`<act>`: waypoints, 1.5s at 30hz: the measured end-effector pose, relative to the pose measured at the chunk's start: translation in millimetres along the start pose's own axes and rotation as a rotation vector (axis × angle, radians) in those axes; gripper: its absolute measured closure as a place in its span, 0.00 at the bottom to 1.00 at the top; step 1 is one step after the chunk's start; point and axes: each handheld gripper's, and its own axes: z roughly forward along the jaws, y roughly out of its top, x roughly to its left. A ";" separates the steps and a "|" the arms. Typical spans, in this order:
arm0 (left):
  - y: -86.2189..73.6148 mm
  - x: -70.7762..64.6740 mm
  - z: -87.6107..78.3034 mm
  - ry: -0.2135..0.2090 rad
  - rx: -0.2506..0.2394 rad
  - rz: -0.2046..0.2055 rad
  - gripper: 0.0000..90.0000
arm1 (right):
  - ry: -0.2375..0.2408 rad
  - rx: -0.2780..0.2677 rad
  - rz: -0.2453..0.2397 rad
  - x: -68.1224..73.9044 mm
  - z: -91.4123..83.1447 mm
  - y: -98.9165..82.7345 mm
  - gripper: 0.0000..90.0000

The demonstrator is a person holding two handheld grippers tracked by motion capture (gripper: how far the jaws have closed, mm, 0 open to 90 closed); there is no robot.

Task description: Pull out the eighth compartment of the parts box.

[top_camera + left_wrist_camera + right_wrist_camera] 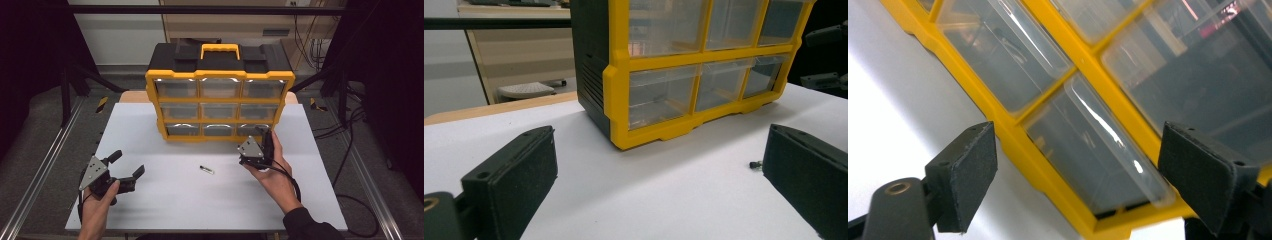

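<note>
Job in hand: right gripper [261, 141] up at the bottom right drawer [1098, 150] of the yellow box of drawers [220, 102], looks like getting ready to pull it out.
Right gripper: wide open, nothing between the pads, one pad on each side of the drawer front in the right gripper view.
Left gripper [127, 167]: wide open too, holding nothing, low over the white table [165, 200], well apart from the box.
Small part [206, 170]: tiny dark and clear piece lying on the table, between the two grippers, near the front of the box.
Could go wrong: pads may slip off the smooth clear drawer front; a hard pull may drag or tip the whole box, with no hand holding it down.
Also risky: small part may get bumped and roll away.
Drawers: nine clear ones, all pushed in; look empty, but shine makes it hard to tell.
</note>
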 end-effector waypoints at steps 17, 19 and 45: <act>0.2 -1.1 0.6 0.000 0.007 0.004 0.01 | -0.060 0.001 -0.166 16.4 15.2 33.2 0.39; 0.3 -1.2 0.5 -0.001 0.007 0.004 0.01 | -0.069 -0.006 -0.195 15.8 16.4 33.8 0.41; -0.2 -1.1 1.4 -0.003 0.017 -0.003 0.01 | -0.170 0.013 -0.427 37.9 37.8 35.7 0.60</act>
